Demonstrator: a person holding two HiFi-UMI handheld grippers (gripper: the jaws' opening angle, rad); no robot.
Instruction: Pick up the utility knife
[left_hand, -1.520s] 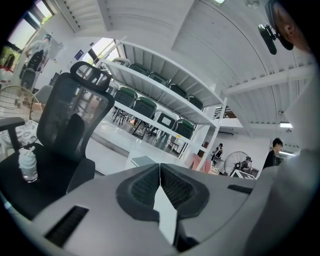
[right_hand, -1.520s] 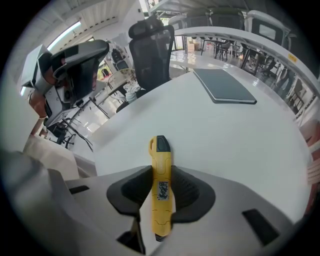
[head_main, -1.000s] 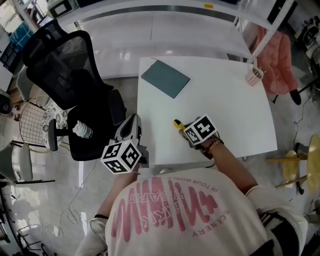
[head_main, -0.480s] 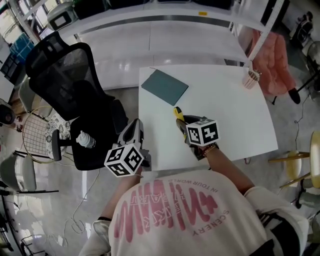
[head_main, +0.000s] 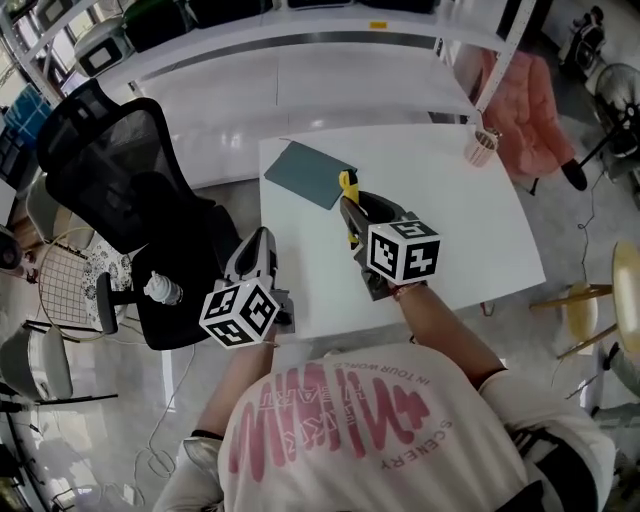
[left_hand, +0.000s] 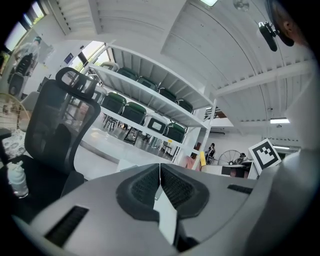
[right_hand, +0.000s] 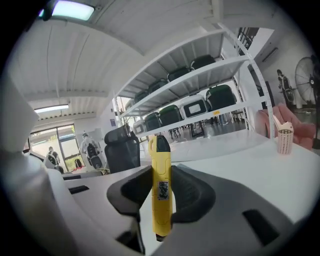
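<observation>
A yellow utility knife (right_hand: 160, 187) with a black tip stands upright between the pads of my right gripper (right_hand: 161, 192), which is shut on it. In the head view the knife (head_main: 348, 196) is held in the air above the white table (head_main: 470, 225), its tip toward the far side, in my right gripper (head_main: 352, 222). My left gripper (head_main: 262, 258) hovers off the table's left edge, over the floor beside the chair. Its black pads (left_hand: 145, 186) meet with nothing between them at my left gripper (left_hand: 160, 185).
A dark teal notebook (head_main: 308, 173) lies at the table's far left corner. A small pink cup (head_main: 481, 146) stands at the far right corner. A black mesh office chair (head_main: 125, 190) with a water bottle (head_main: 160, 290) is on the left. Pink chair (head_main: 525, 110) behind the table.
My right gripper has lifted the yellow knife off the table and tipped it from pointing down to nearly level. The left gripper has risen slightly.
</observation>
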